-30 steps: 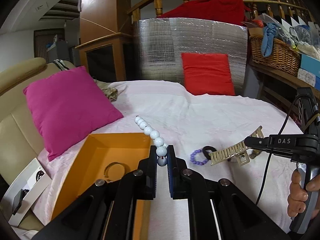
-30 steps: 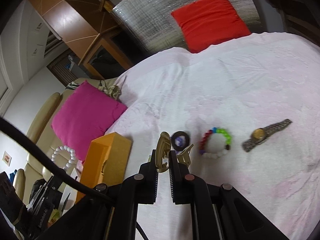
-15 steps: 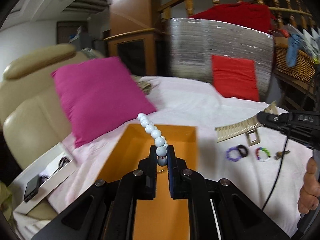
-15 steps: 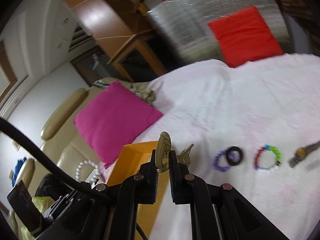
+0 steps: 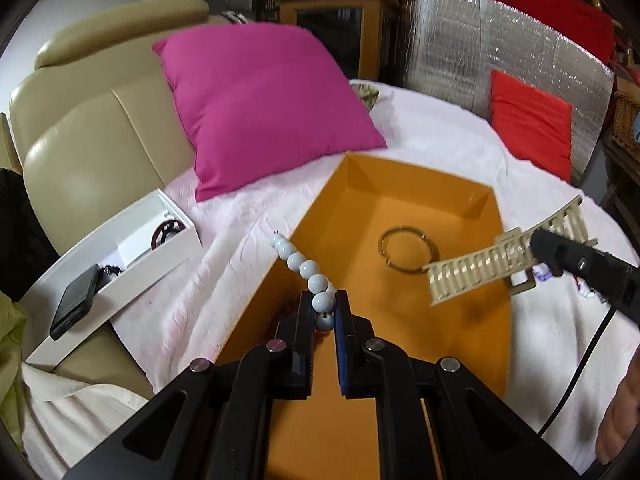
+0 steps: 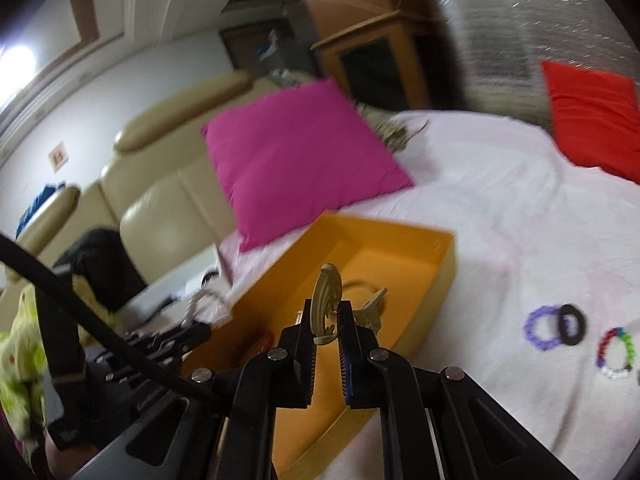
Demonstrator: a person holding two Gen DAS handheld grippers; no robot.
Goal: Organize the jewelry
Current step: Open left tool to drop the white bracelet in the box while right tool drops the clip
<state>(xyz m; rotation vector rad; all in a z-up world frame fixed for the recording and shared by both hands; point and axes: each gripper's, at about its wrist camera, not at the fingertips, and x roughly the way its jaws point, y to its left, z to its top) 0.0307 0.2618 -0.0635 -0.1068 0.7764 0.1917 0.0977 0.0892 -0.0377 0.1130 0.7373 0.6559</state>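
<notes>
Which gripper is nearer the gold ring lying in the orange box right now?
Right, likely. The right gripper, shut on the hair clip, has the clip's end over the gold ring. The left gripper, shut on the white bead bracelet, sits at the orange box's near-left edge.

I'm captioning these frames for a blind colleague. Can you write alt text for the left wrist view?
The left gripper holds a white bead bracelet over an open orange box containing a metal ring. The right gripper brings a gold hair clip from the right.

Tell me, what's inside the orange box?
A thin metal ring lies on the bottom of the orange box. Something reddish shows near the left gripper, whose jaws cover most of it.
</notes>
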